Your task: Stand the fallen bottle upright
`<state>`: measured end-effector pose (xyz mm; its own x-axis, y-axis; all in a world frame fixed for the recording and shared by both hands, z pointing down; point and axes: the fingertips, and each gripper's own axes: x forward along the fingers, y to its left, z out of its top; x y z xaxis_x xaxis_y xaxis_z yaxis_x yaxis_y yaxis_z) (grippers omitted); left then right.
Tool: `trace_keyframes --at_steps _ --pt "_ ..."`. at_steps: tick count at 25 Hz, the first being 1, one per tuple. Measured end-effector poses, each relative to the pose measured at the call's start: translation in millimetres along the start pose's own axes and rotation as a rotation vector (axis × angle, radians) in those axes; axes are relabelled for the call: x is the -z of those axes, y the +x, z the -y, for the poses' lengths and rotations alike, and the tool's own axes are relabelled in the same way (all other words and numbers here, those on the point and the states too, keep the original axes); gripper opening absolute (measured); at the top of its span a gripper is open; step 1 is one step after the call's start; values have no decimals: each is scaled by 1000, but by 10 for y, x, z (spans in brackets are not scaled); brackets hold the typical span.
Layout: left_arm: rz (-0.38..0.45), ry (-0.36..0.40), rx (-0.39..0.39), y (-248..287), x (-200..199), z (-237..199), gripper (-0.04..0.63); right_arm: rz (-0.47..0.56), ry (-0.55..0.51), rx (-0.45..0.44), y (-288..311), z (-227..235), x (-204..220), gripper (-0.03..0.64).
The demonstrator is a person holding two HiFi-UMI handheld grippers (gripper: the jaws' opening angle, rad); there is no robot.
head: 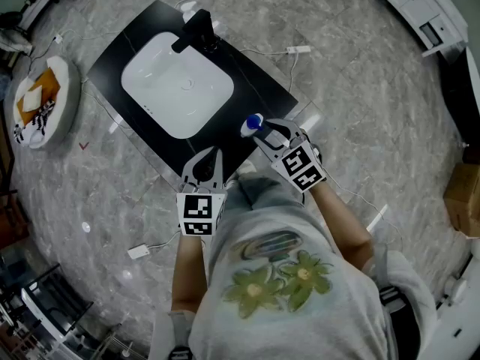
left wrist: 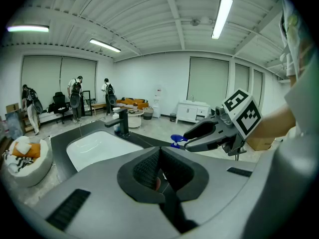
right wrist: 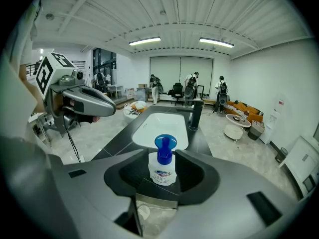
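My right tongs (right wrist: 163, 157) are pinching the bottle (right wrist: 162, 167). In the right gripper view its white labelled body sits between the two dark pads, which touch it on either side, and the blue pump top rises above them. The bottle is upright, and its base appears to rest on the black worktop (head: 259, 81). In the head view it is at the near right corner of that worktop (head: 253, 123), just beyond the white sink (head: 176, 85). The black faucet (head: 196, 30) stands at the sink's far side.

My left tongs (left wrist: 159, 156) are pressed together with nothing held; the left gripper view shows the pads meeting in a narrow seam. In the head view they (head: 212, 154) hang over the near edge of the worktop, to the left of the right tongs (head: 262, 133) and apart from the bottle.

A round white basket (head: 45, 100) holding orange and patterned items lies on the marble floor (head: 360, 96), off to the left. Several people stand at the far end of the room (right wrist: 189, 91).
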<state>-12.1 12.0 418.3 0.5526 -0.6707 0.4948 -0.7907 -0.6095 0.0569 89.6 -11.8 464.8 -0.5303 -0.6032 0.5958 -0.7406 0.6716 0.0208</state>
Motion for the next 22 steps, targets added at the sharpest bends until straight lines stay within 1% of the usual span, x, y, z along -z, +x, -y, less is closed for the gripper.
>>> trace_keyframes --at_steps 9,12,13,16,22 --pt "5 5 32 31 -61 130 17 30 113 0 -247 -28 92 168" --pt "6 9 42 45 -59 150 17 67 146 -7 -345 -46 69 91" --pt "6 10 45 48 -59 155 17 80 155 -11 -375 -55 56 76" --pt "11 16 55 41 -85 180 17 106 163 -23 -459 -93 25 54" --pt "21 23 87 14 -141 283 17 141 159 -49 -626 -178 -12 43"
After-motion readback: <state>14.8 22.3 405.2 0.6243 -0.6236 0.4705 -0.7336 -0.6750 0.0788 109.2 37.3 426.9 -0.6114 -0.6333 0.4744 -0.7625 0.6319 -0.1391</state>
